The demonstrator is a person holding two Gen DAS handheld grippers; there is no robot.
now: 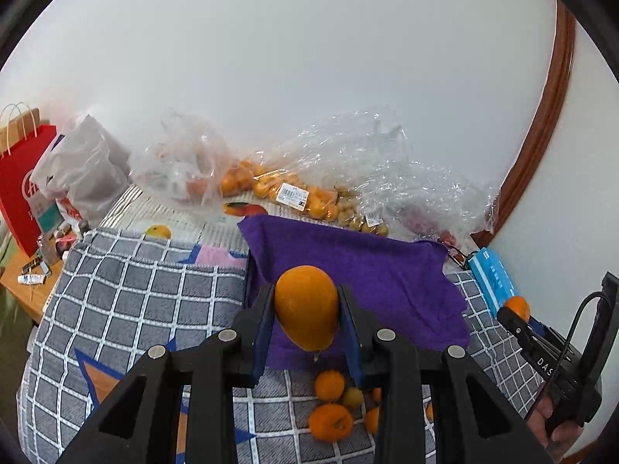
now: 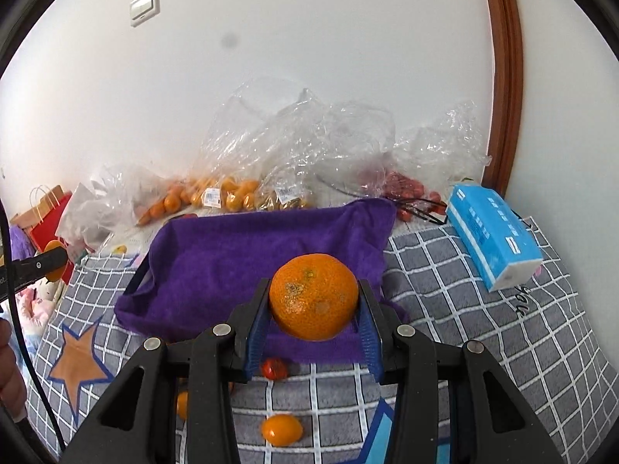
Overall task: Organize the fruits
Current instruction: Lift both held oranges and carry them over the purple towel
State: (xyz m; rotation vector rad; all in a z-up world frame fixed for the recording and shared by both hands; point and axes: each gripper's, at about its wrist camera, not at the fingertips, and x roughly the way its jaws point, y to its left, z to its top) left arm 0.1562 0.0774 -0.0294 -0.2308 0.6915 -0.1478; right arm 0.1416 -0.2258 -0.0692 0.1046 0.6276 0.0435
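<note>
The left gripper (image 1: 307, 309) pinches one oval mango (image 1: 306, 306) between its blue pads (image 1: 262, 332), lifted over the purple cloth (image 1: 363, 270). The right gripper (image 2: 314, 301) pinches one round orange (image 2: 313, 296) the same way, over the same cloth (image 2: 232, 255).

Under the left gripper, on the checked blanket (image 1: 127, 297), lie about six small loose fruits (image 1: 330, 406), some partly hidden. The right view shows only three below its fingers: a red fruit (image 2: 274, 368), an orange-yellow one (image 2: 281, 430) and one half hidden.

Behind the cloth lie several clear bags (image 1: 286, 181) of fruit; the count is unclear. Only the right view shows the whole blue tissue pack (image 2: 493, 236) and a wall switch (image 2: 144, 6); only the left shows the red paper bag (image 1: 21, 181) clearly.
</note>
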